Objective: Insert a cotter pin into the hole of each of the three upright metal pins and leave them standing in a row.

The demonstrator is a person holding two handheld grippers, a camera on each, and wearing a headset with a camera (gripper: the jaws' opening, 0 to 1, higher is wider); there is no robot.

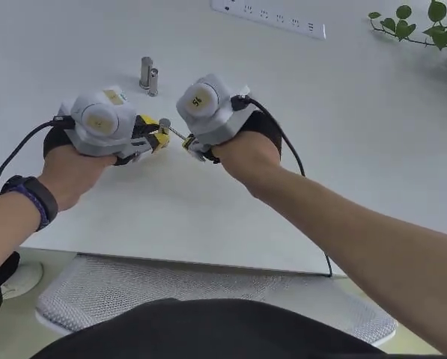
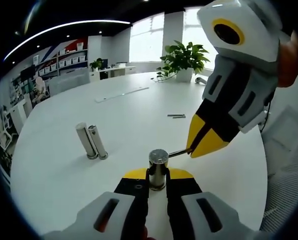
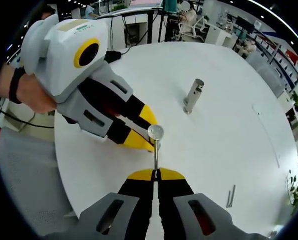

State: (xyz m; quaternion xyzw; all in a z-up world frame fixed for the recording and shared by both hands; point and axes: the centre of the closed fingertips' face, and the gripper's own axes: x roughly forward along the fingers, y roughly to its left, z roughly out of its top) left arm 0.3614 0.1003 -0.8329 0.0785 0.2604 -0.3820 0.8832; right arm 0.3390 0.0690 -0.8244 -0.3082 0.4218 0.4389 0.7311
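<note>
Mid bench (image 1: pixel 343 149): left gripper (image 2: pixel 157 176) clenches one smooth cylindrical steel pin (image 2: pixel 158 161); right gripper (image 3: pixel 155 175) pinches one thin wire cotter pin (image 3: pixel 155 155), tip at its head. We count two more pins (image 2: pixel 85 140) upright, side by side, toward the far edge.

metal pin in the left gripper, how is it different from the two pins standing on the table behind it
The held pin is clamped in the fingers of the left gripper. The two standing pins stand free on the table.

The held pin has a cotter pin, gripped by the right gripper, at its side just under the head. No cotter pin is visible on the two standing pins.

Shared: all are upright, silvery metal cylinders.
</note>
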